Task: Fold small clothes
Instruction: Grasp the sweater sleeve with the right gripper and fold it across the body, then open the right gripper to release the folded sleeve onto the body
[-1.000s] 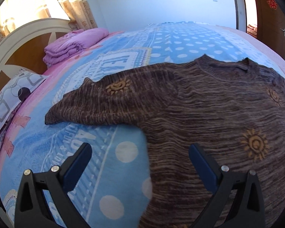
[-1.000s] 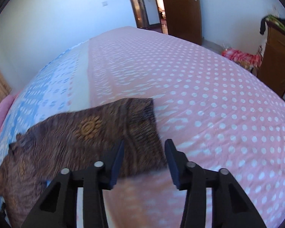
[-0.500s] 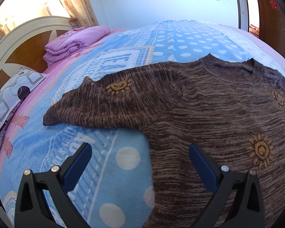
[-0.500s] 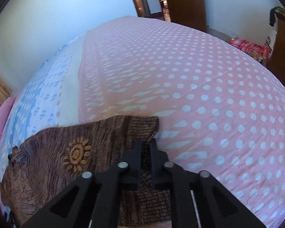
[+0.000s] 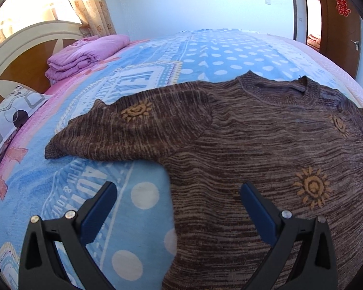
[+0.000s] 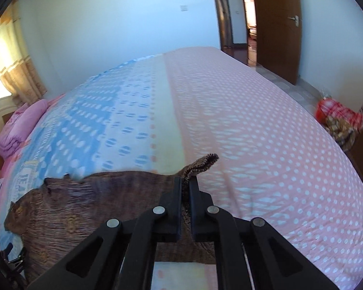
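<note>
Brown sweater (image 5: 266,145) lies spread on bed (image 6: 254,120), no fold made; my right claw (image 6: 185,188) pinches its sleeve cuff (image 6: 203,164); left claw (image 5: 179,207) gapes, empty.

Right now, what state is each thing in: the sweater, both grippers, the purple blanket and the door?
Sweater: spread flat on the bed, one sleeve cuff lifted.
Right gripper: shut on the sweater's sleeve cuff.
Left gripper: open, over the sweater's edge, holding nothing.
Purple blanket: folded, by the headboard.
Door: open.
</note>
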Available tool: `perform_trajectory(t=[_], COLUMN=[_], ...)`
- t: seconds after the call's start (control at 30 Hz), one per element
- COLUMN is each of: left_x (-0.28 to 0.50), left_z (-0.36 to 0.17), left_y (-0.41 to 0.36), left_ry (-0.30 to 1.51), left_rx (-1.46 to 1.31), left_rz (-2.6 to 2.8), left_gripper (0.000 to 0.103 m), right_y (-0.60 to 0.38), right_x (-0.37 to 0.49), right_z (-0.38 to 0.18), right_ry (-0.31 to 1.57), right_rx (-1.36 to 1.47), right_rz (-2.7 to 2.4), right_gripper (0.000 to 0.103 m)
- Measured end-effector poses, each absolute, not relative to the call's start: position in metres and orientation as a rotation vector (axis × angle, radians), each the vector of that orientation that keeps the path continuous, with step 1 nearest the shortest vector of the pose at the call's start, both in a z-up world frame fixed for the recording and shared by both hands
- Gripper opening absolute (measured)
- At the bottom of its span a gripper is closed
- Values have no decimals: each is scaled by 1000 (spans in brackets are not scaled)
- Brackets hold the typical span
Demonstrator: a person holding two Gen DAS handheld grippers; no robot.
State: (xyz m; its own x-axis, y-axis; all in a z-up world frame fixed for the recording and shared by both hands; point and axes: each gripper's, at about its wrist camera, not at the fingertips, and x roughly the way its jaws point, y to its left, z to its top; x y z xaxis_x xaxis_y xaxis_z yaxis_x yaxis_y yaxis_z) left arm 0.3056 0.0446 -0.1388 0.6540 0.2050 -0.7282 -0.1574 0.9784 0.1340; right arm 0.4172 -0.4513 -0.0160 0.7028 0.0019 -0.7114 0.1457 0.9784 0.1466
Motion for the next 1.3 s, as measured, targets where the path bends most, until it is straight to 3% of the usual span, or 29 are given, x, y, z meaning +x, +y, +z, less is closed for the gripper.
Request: perform_trajectory(t=[0.47, 0.83, 0.87, 0.9, 0.93, 0.97, 1.3], left_x=[306, 307, 307, 305, 301, 298, 320], left_z=[-145, -148, -147, -144, -140, -135, -85], left_y=[50, 49, 49, 49, 49, 50, -1], left_ry=[849, 884, 891, 894, 894, 892, 881], left_rx=[7, 6, 18, 31, 44, 49, 22], left_rz=[145, 108, 99, 96, 87, 74, -94], left_gripper=[103, 103, 103, 102, 98, 97, 96], right_y=[-301, -168, -159, -155, -152, -153, -245], right_x=[437, 460, 459, 456, 452, 445, 344], right_z=[9, -69, -82, -91, -99, -105, -115], right_ry=[825, 899, 908, 929, 961, 985, 901], right_rx=[103, 141, 155, 171, 184, 199, 140], right_rz=[130, 366, 401, 435, 469, 503, 321], right_gripper=[5, 6, 9, 25, 52, 60, 64])
